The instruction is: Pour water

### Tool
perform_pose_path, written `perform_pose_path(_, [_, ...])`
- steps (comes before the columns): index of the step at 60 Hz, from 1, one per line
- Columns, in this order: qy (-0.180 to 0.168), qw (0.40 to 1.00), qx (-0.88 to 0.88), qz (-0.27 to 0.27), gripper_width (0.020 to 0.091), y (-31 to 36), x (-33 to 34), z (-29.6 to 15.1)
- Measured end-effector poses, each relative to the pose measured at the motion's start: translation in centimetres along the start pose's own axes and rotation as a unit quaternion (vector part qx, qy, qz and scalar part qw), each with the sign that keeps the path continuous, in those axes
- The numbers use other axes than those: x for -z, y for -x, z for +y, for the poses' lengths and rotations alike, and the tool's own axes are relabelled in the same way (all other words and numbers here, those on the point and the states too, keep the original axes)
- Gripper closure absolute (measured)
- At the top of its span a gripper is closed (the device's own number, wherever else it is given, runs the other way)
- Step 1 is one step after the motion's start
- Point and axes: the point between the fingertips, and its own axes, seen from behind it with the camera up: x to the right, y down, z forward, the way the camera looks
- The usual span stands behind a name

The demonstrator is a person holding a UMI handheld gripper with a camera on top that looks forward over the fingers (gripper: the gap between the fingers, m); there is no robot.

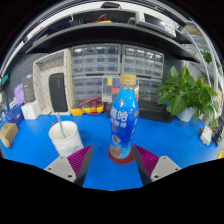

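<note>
A blue drink bottle (123, 118) with an orange cap and a red base stands upright on the blue table (160, 135). It sits just ahead of my gripper (113, 158), in line with the gap between the two fingers. The magenta pads (80, 157) stand wide apart, clear of the bottle on both sides, so the gripper is open and holds nothing. A white cup (66, 137) with a stick or straw in it stands on the table to the left of the bottle, beyond the left finger.
A green potted plant (187, 95) stands at the right of the table. Shelving with small drawer bins (100, 62) lines the back. A beige box with a dark panel (54, 82) stands at the back left, with small colourful items (92, 104) near it.
</note>
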Motion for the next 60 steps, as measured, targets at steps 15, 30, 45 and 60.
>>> perform_pose_path(15, [0.017,1.000,-0.009,-0.012,0.0299,6.1,6.8,-0.6])
perform_pose_path(30, [-0.001,1.000,0.006,-0.021,0.0290,15.2,11.0,-4.6])
perform_pose_path(45, [-0.035,0.999,-0.005,-0.010,0.0289,21.8,13.8,-8.3])
perform_pose_path(60, [-0.062,0.998,-0.002,-0.023,0.0292,25.4,14.8,-11.3])
